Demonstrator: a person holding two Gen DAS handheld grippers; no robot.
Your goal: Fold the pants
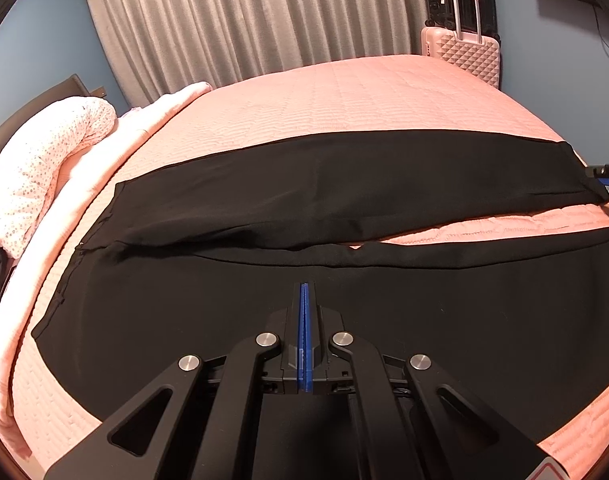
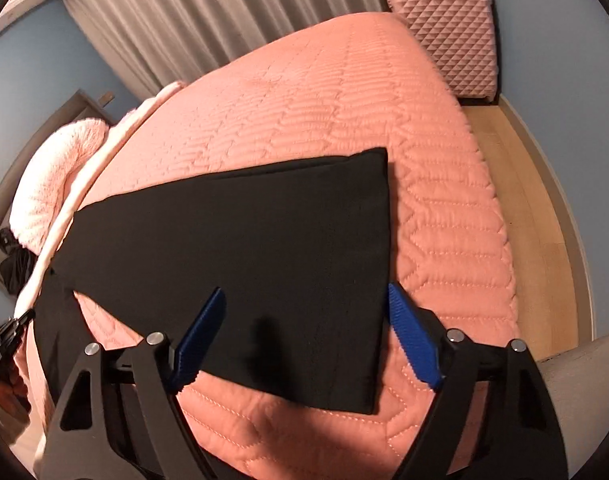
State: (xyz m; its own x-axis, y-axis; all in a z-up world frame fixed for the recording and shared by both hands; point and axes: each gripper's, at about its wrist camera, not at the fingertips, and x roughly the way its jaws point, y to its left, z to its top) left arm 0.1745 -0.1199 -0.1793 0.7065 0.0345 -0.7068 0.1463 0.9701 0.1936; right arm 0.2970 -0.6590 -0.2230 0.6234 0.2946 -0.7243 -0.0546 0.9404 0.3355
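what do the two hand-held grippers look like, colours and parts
Both are matte black linkage frames with triangular cut-outs and round silver pivot pins. The left hand-held gripper has slim black fingers lined with smooth blue pads. The right hand-held gripper carries ribbed blue pads. A red-and-white label corner shows on the left one's frame. No cables or sleeves visible.

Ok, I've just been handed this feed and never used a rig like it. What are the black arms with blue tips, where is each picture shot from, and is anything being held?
There is no robot: a person holds a two-finger gripper in each hand, each with a fisheye camera looking along its fingers. In the left wrist view, the left gripper has its blue pads pressed together above the black pants, which lie spread on a pink quilted bed; whether fabric is pinched I cannot tell. In the right wrist view, the right gripper is open over one pant leg's end, holding nothing. A pink suitcase stands beyond the bed, by the curtains.
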